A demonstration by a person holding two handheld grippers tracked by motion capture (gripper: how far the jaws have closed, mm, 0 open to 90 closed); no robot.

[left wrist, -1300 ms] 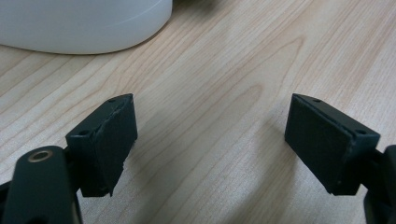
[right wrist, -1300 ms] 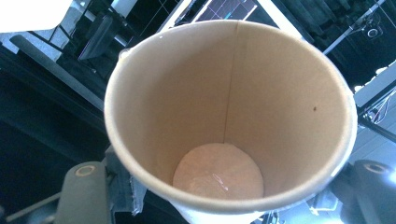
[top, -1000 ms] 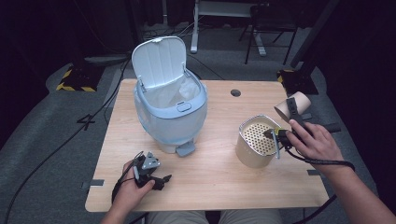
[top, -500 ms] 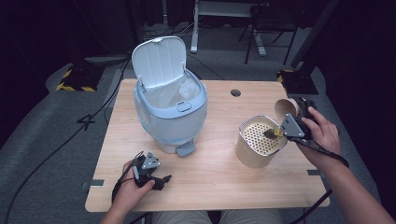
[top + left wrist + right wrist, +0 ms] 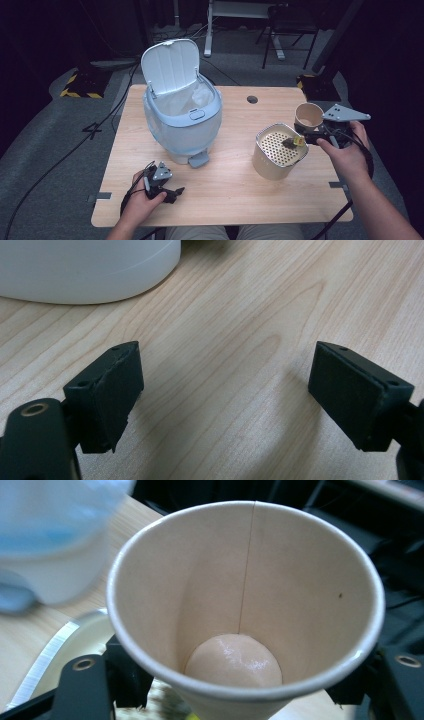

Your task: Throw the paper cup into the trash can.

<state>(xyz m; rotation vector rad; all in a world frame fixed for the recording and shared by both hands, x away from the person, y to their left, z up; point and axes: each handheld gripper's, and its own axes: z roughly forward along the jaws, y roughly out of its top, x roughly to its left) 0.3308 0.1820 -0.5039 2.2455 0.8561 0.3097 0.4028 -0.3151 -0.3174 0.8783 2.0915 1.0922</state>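
My right gripper (image 5: 314, 133) is shut on a tan paper cup (image 5: 308, 116) at the table's right side, just right of the metal canister (image 5: 272, 165). In the right gripper view the cup (image 5: 240, 580) is empty, its mouth faces the camera, and my right gripper (image 5: 240, 692) pinches it low on both sides. Near the front left edge, my left gripper (image 5: 170, 192) rests open on the wood. Its jaws stand wide apart over bare tabletop in the left gripper view (image 5: 225, 395), with nothing between them.
A pale blue pedal bin (image 5: 182, 120) with its lid up and a white liner stands at the centre left. The canister holds a perforated insert (image 5: 280, 146), with a small yellow bit (image 5: 296, 141) at its right rim. A cable hole (image 5: 252, 99) sits near the table's back edge.
My right hand has shifted right and slightly back with the cup, from over the canister's rim to beside it. The left gripper has stayed put.
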